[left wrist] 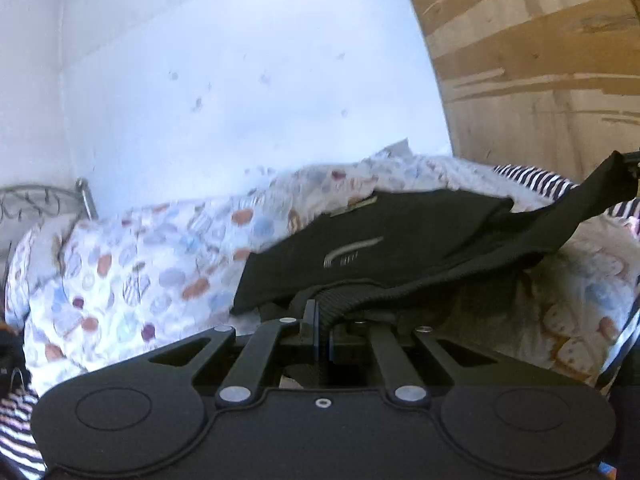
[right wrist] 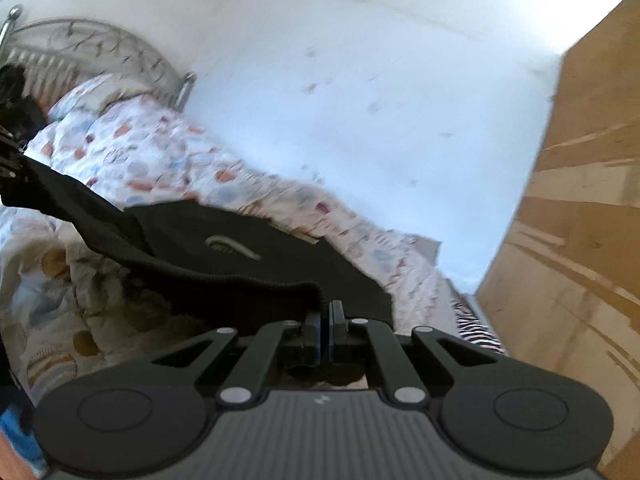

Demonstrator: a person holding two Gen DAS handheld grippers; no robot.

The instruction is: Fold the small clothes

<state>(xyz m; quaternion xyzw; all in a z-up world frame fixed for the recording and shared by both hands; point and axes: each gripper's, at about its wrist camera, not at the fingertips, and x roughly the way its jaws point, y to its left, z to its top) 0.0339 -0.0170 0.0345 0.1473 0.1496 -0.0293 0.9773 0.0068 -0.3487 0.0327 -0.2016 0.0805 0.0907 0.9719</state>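
Patterned bedding is serving as the folding surface, and nearest each camera the left gripper and the right gripper are each clamping shut on the ribbed hem of a black garment, one at either end. Beyond the jaws the hem is stretching taut while the body with its pale logo is lying flat, so the fold looks barely begun. Carrying both corners evenly toward the far edge near the white wall seems the next call.
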